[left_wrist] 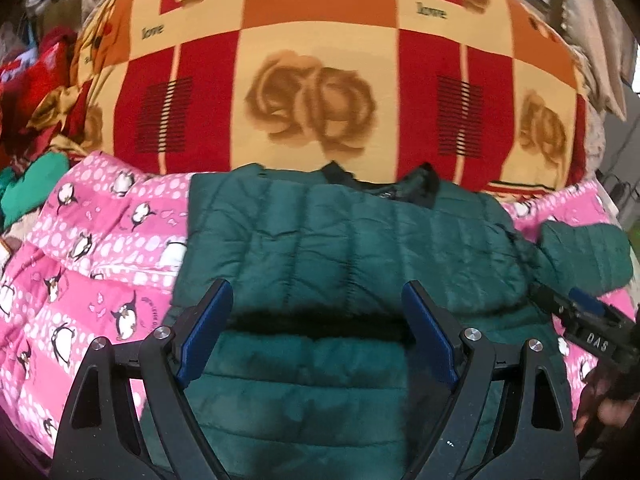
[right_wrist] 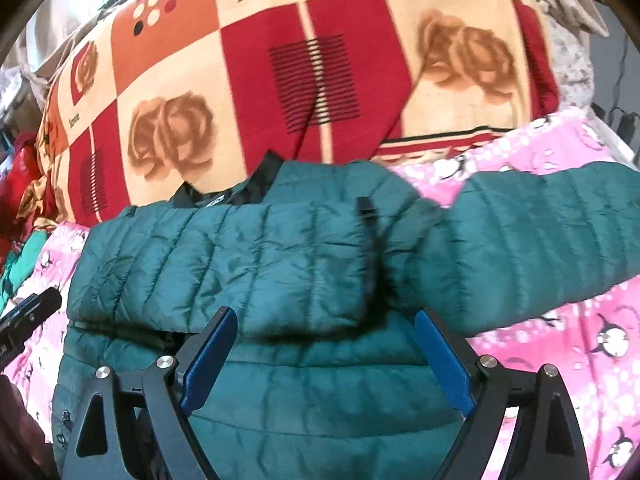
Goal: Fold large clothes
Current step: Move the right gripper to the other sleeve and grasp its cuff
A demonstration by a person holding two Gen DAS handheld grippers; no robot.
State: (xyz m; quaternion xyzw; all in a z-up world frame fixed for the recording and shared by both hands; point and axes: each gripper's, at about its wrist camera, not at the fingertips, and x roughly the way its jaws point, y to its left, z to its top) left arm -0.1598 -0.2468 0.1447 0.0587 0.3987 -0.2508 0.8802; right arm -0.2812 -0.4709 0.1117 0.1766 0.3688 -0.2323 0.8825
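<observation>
You see a quilted green jacket [left_wrist: 344, 240] of slightly glossy, crinkled cloth on a matt pink penguin quilt [left_wrist: 92, 248]; your left gripper [left_wrist: 318, 328] is matt black plastic with blue pads

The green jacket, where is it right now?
The green jacket lies in the middle of both views, spread on the pink penguin blanket, just below the rose-patterned blanket. One sleeve sticks out to the right.

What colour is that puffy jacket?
Dark teal green, the puffy jacket has a black collar; clearest in the right wrist view.
</observation>
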